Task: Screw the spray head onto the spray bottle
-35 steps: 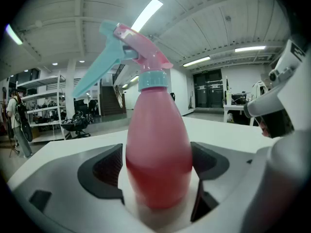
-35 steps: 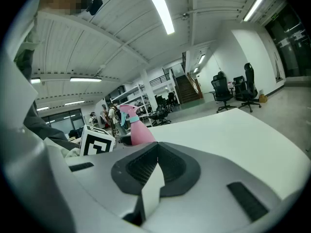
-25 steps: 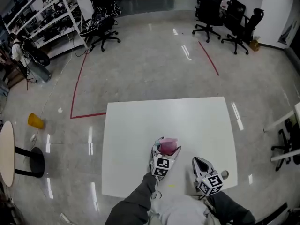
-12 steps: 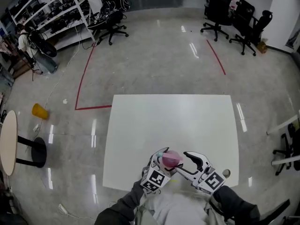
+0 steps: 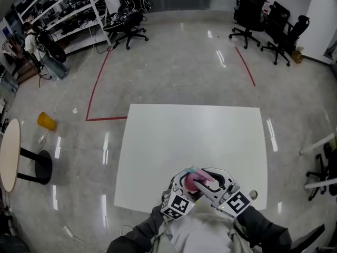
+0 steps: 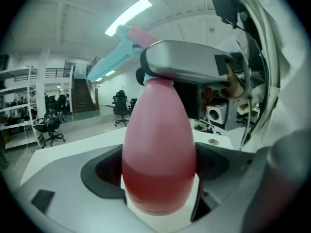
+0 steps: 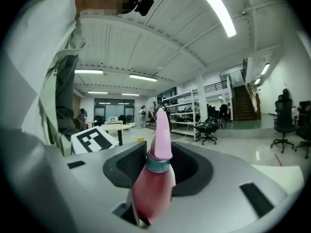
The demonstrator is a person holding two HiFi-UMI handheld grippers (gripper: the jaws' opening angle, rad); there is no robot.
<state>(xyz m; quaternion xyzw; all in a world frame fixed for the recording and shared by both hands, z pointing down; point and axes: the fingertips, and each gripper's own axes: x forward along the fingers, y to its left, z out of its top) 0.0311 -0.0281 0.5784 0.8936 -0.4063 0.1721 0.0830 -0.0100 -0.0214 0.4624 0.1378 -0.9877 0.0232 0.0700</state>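
Observation:
A pink spray bottle (image 5: 192, 183) stands upright in my left gripper (image 5: 185, 180), over the near edge of the white table (image 5: 195, 130). In the left gripper view the left gripper (image 6: 158, 191) is shut on the bottle (image 6: 158, 144) at its base. The spray head (image 6: 119, 52), teal trigger and pink top, sits on the neck. My right gripper (image 5: 207, 177) reaches in from the right. Its jaws have just been closing, with the spray head (image 7: 161, 130) and its grey collar (image 7: 158, 165) between them. The right gripper (image 7: 146, 198) grips it there.
A small round thing (image 5: 253, 195) lies at the table's near right edge. Red tape lines (image 5: 97, 83) mark the shiny floor. Office chairs (image 5: 263, 22) stand at the back right. Shelves (image 5: 63, 20), a yellow object (image 5: 45, 121) and a round side table (image 5: 7, 162) are on the left.
The right gripper, shut and apart at the right a second ago, rose, opened and swung left onto the top of the bottle. The left gripper drew the bottle nearer and higher.

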